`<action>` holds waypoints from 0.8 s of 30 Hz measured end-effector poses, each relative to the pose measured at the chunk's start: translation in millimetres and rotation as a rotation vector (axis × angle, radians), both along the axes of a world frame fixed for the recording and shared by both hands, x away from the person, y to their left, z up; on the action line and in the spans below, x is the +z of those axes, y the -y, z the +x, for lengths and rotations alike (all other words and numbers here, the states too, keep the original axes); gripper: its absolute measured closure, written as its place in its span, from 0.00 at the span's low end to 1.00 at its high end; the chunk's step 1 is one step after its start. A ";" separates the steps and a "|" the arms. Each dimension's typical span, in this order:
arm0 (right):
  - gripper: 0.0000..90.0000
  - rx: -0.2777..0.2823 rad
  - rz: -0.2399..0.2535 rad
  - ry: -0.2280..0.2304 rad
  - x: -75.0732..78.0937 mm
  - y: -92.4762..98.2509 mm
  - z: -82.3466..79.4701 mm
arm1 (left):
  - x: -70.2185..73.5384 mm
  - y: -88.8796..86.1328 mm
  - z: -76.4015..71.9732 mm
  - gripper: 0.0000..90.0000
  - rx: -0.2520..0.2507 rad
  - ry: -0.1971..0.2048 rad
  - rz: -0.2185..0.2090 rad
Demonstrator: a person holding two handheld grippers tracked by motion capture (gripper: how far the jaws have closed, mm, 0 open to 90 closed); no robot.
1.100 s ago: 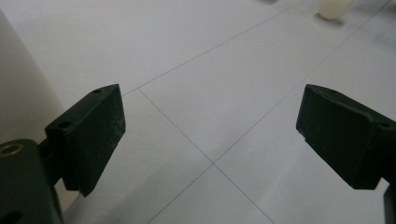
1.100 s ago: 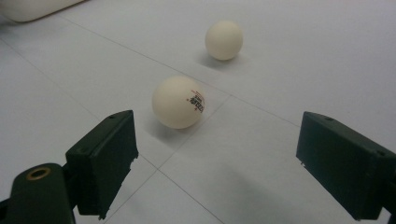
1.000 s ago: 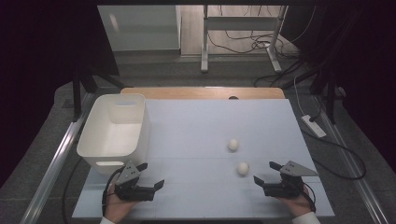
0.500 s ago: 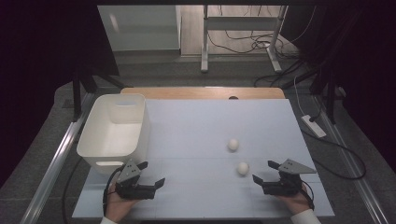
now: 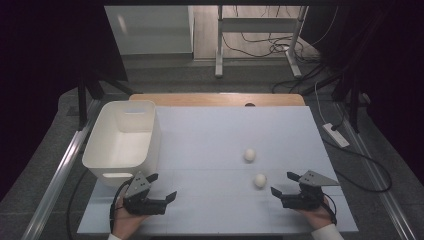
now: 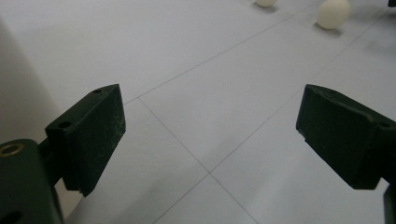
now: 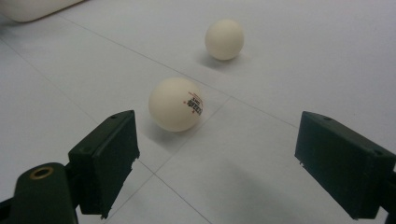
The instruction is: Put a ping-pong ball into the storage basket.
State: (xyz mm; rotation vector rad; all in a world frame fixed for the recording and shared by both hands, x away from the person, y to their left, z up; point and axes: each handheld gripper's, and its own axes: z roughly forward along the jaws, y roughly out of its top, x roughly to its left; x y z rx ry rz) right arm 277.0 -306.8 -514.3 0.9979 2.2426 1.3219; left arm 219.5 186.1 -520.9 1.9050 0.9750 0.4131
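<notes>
Two white balls (image 5: 254, 167) lie unmoved on the surface (image 5: 210, 145); left gripper (image 5: 161, 188) and right gripper (image 5: 283, 183) have barely shifted, jaws wide open, empty.

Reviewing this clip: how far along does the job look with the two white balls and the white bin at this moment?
Nothing looks done: the white plastic bin appears empty, and both small white balls, the nearer ball and the farther ball, sit on the pale table. Nothing in hand: left gripper and right gripper are open. Presumably both balls remain to be picked up.
</notes>
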 end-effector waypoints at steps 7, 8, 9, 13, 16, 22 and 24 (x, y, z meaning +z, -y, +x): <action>0.15 0.008 0.000 -0.004 -0.9 -1.6 0.7 | 2.1 8.3 3.0 0.10 -0.004 -0.011 0.002; 0.15 0.007 0.001 -0.006 -0.9 -2.4 1.0 | 2.0 9.8 4.2 0.10 -0.004 -0.017 0.006; 0.15 0.009 0.002 -0.005 -0.9 -3.1 1.0 | 1.9 11.1 5.4 0.10 -0.003 -0.021 0.009; 0.15 0.015 -0.006 -0.007 -1.5 -3.9 0.7 | 2.6 15.4 8.0 0.11 -0.001 -0.034 0.016; 0.15 0.014 0.002 -0.006 -1.3 -3.1 0.6 | 5.0 18.1 9.1 0.11 0.002 -0.034 0.017; 0.15 0.006 -0.001 -0.004 -0.4 -3.0 -0.1 | 8.7 22.7 13.7 0.11 0.000 -0.035 0.023; 0.15 0.008 0.003 -0.003 -0.3 -3.5 0.1 | 9.5 24.2 15.3 0.11 -0.002 -0.036 0.023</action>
